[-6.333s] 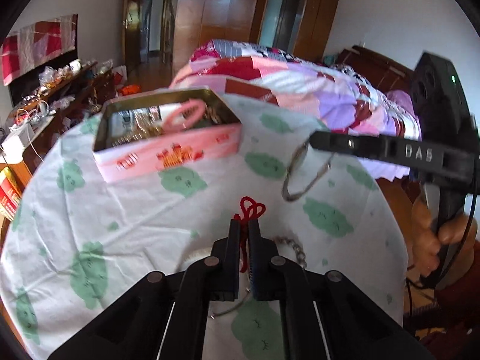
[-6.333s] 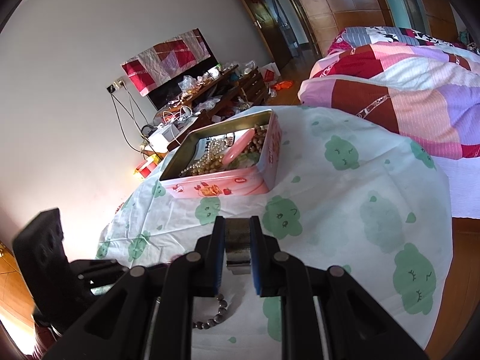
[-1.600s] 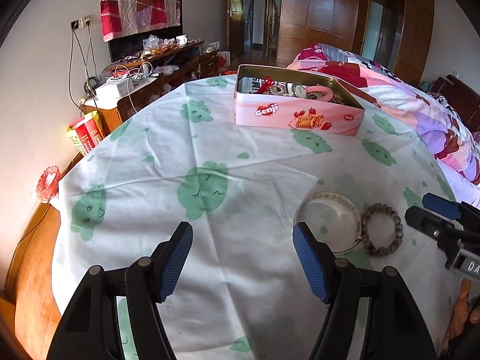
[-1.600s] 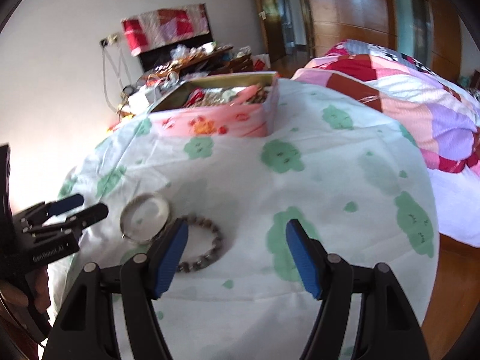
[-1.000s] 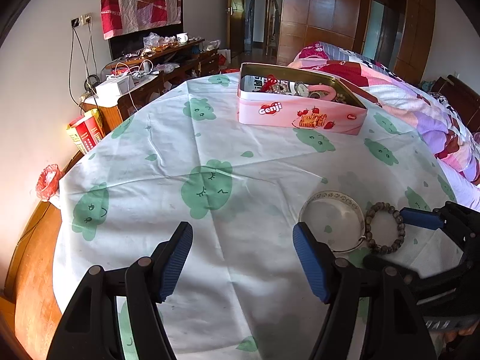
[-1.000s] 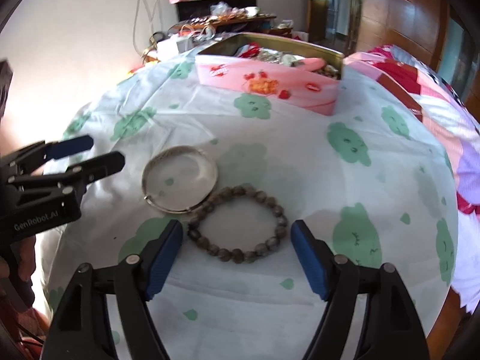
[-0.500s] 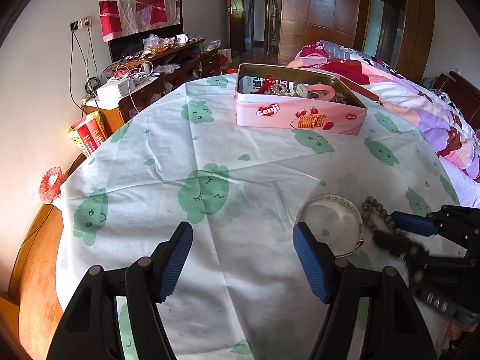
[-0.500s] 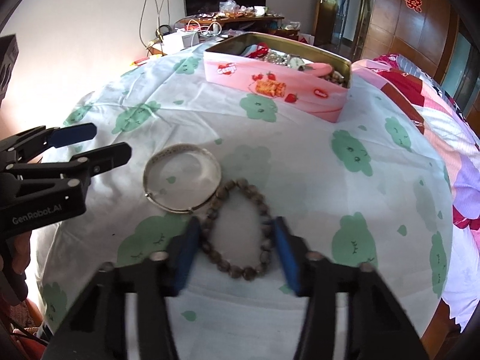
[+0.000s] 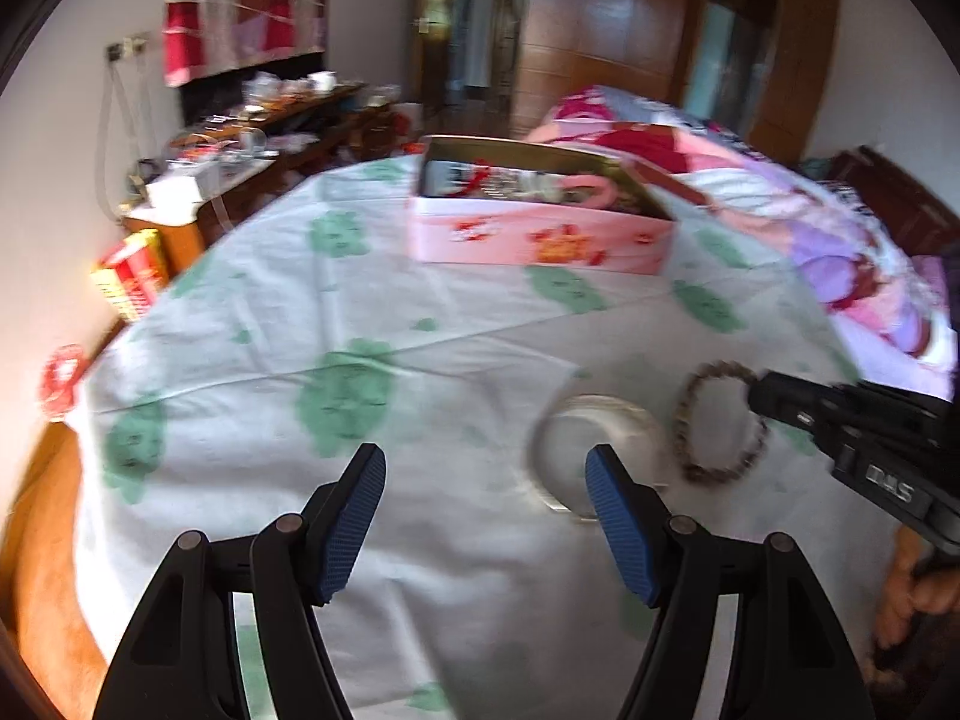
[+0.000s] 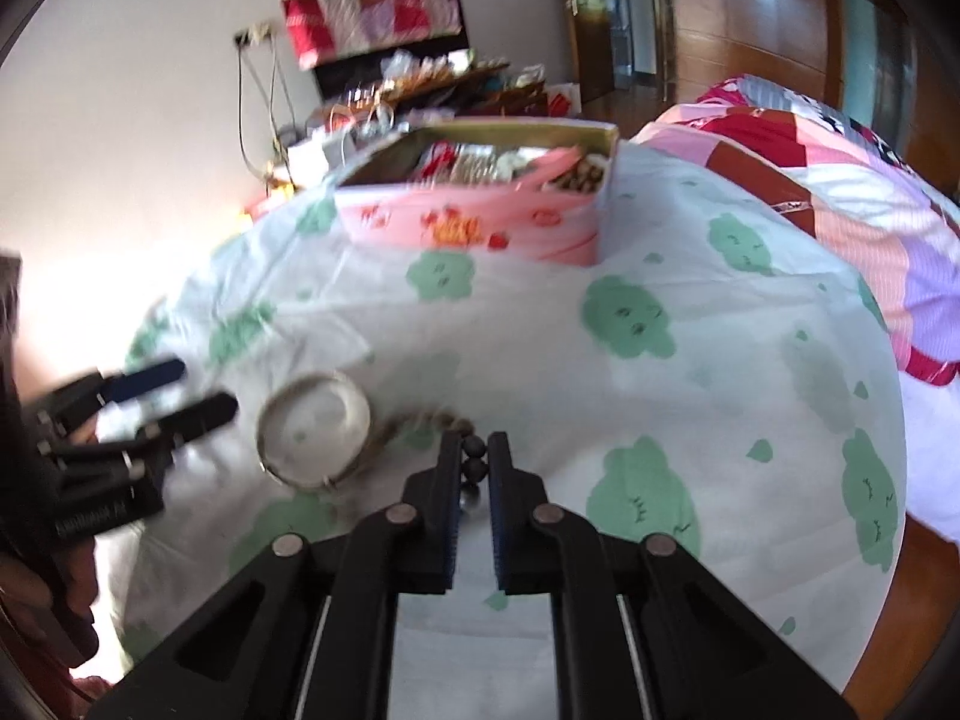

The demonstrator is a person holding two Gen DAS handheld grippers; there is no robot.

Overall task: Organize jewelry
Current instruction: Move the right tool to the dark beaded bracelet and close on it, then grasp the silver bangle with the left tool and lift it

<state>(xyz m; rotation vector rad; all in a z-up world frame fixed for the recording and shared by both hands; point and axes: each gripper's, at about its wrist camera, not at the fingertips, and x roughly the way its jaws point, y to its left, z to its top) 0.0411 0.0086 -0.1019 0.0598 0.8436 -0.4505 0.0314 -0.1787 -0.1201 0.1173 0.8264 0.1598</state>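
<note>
A brown bead bracelet (image 10: 473, 459) is pinched between the pads of my right gripper (image 10: 475, 457), which is shut on it; the rest of the loop (image 9: 720, 420) hangs tilted just above the cloth. Beside it a silver bangle (image 9: 594, 450) lies flat on the white tablecloth (image 9: 420, 372), also seen as a silver bangle (image 10: 312, 429) in the right wrist view. My left gripper (image 9: 486, 468) hovers open just left of the bangle, holding nothing. The pink tin (image 9: 540, 237) full of jewelry stands open at the far side, pink tin (image 10: 480, 222).
A bed with a patchwork quilt (image 9: 810, 204) runs along the table's right side. A cluttered sideboard (image 9: 252, 138) stands by the wall at left. A person's fingers (image 9: 918, 588) show at the right edge. The round table's rim drops off near both grippers.
My right gripper closed on the bead bracelet and lifted one side of it off the cloth. The left gripper stayed open and barely shifted.
</note>
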